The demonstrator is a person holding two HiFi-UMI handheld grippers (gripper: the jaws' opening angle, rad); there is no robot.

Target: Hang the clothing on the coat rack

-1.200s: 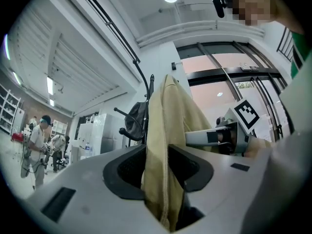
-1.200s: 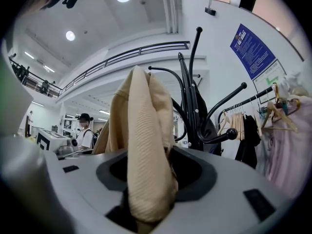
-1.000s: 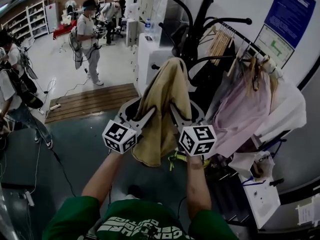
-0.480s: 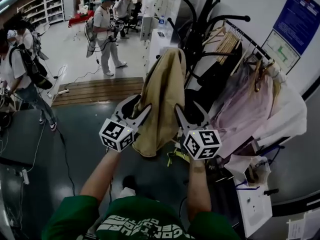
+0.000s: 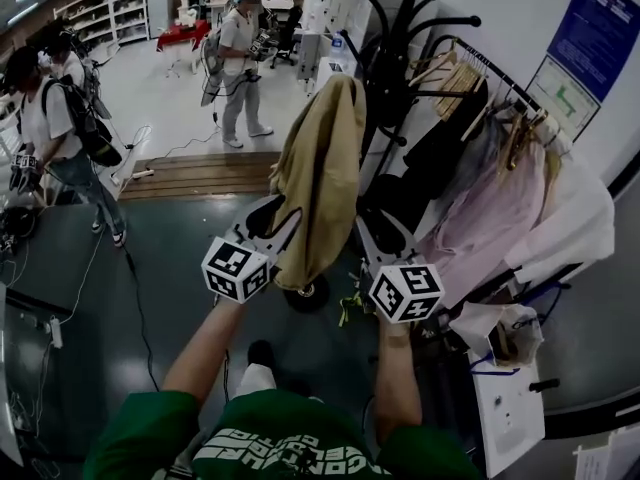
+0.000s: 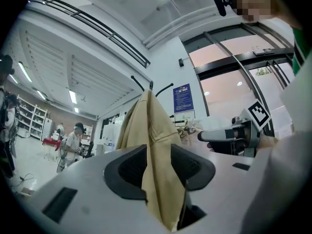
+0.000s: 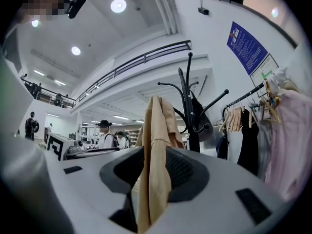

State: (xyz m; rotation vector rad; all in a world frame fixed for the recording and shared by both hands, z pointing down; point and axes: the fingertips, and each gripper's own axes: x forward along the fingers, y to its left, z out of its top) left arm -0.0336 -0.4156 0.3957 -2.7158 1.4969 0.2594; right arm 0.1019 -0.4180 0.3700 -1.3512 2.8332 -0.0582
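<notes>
Item: tan garment, one. It is draped over an upper hook of the black coat rack and hangs straight down in front of the pole, with its hem ending between my two marker cubes.

Tongs, two.
- Left gripper: jaws apart though they have just been narrowing. The garment's lower fold hangs loosely between them and I see no pinch.
- Right gripper: the same, narrowed further. A strip of the tan cloth hangs in the gap, with clear space beside one pad.

Surroundings:
- One clothes rail stands just right of the rack. It carries wooden hangers, a black garment and a pink garment, all crowding the rack's right side.
- One blue poster is on the wall.
- One white table is at the lower right.
- One wooden platform lies on the floor beyond the garment.
- At least three people are about. One in white stands past the platform, and the others are along the left edge.

Change from a second ago: then the cloth was bunched up between both tongs with its hem below the cubes. Now it hangs longer off the hook, and my tongs sit lower on it.
</notes>
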